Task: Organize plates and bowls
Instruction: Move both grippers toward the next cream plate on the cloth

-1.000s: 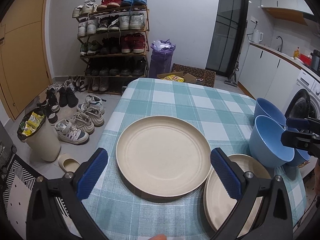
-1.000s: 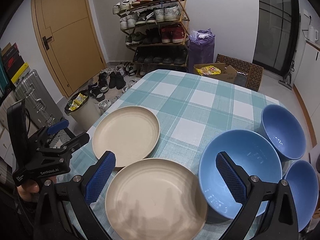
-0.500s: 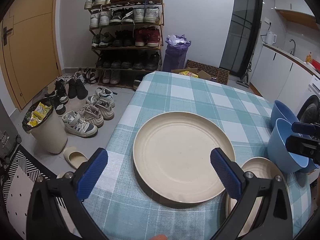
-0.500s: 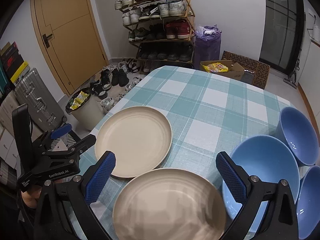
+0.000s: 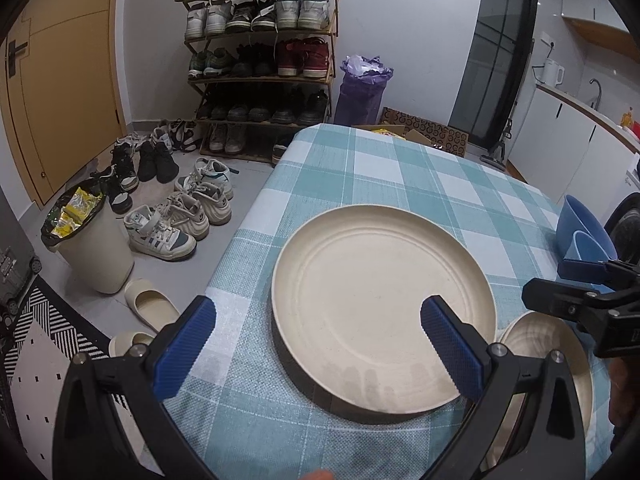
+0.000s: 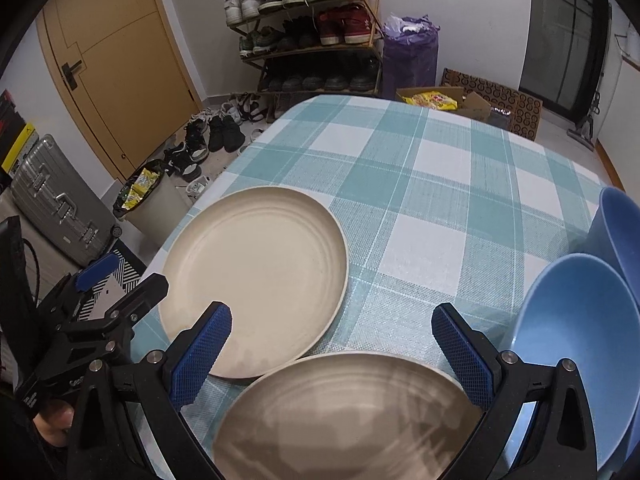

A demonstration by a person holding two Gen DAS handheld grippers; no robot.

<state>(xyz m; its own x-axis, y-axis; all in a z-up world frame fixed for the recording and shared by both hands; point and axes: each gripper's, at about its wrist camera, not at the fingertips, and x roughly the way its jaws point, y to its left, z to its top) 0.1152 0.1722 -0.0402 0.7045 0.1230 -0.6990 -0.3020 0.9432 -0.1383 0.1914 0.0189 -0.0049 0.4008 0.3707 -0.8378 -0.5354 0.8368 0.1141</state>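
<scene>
Two cream plates lie on the checked tablecloth. The far-left plate (image 5: 380,308) (image 6: 256,276) sits near the table's left edge. The second plate (image 6: 344,416) (image 5: 552,360) lies nearest me, to its right. Blue bowls (image 6: 576,344) (image 5: 580,228) stand at the right. My left gripper (image 5: 320,344) is open and empty, with its right finger over the far-left plate's near rim and its left finger off to the plate's left. My right gripper (image 6: 336,348) is open and empty above the second plate's far rim. Each gripper shows in the other's view (image 5: 580,300) (image 6: 100,300).
The table (image 6: 440,160) has its left edge beside a floor full of shoes (image 5: 180,216), a white bin (image 5: 88,240) and slippers (image 5: 148,308). A shoe rack (image 5: 260,60) and purple bag (image 5: 364,88) stand beyond. A suitcase (image 6: 56,204) stands far left.
Both grippers have shifted left and drawn back; the plates sit further right in the left view and the bowls have slid toward the right edge. Both stay open.
</scene>
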